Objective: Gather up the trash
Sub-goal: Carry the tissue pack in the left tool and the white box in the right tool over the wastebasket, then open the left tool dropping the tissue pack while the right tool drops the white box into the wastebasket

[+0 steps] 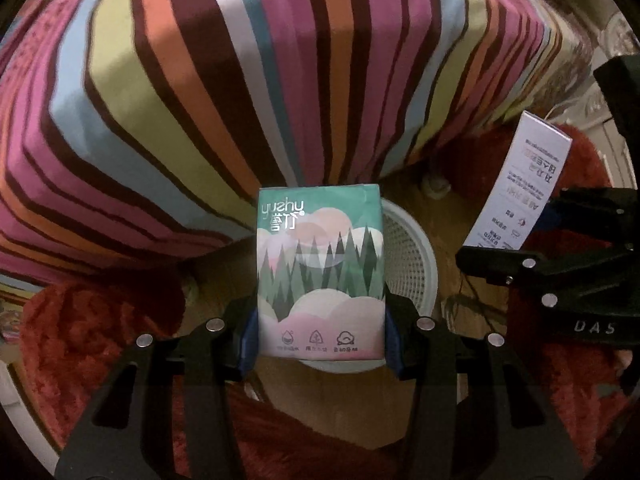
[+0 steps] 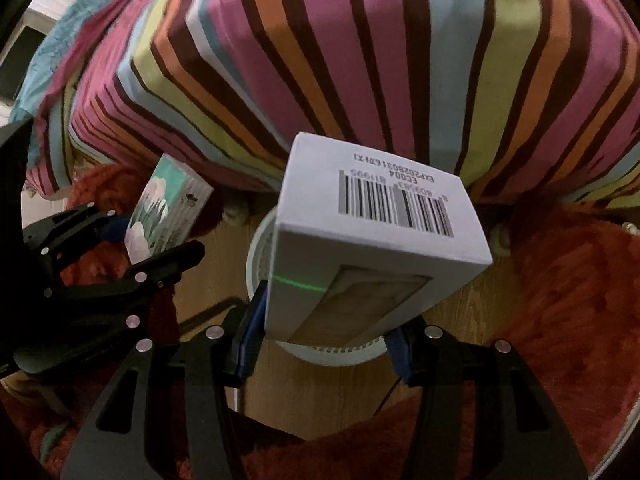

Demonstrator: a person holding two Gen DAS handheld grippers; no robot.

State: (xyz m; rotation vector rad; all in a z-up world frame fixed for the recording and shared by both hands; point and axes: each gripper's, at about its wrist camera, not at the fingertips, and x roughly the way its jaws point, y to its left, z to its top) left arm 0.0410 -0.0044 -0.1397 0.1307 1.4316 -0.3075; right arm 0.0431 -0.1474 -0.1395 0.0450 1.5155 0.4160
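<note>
The green tissue pack [image 1: 320, 276] printed with pine trees is pinched upright between the blue pads of the left gripper [image 1: 320, 344], and it hangs directly above the white mesh wastebasket [image 1: 416, 264] standing on the wooden floor [image 2: 328, 396]. Just beside it, the right gripper [image 2: 324, 340] is clamped on a white carton [image 2: 372, 248] with a barcode on its end face, tilted and likewise poised over the same wastebasket's rim [image 2: 340, 354]. Both pieces of trash are therefore picked up and carried to the bin, but neither has been let go; what the basket already holds is hidden behind the two items. What looks left is to lower a little, spread the jaws and drop each in. Around the basket lies a red shaggy rug [image 2: 560, 300], and behind it a bed covered in a striped sheet [image 1: 280, 60]
</note>
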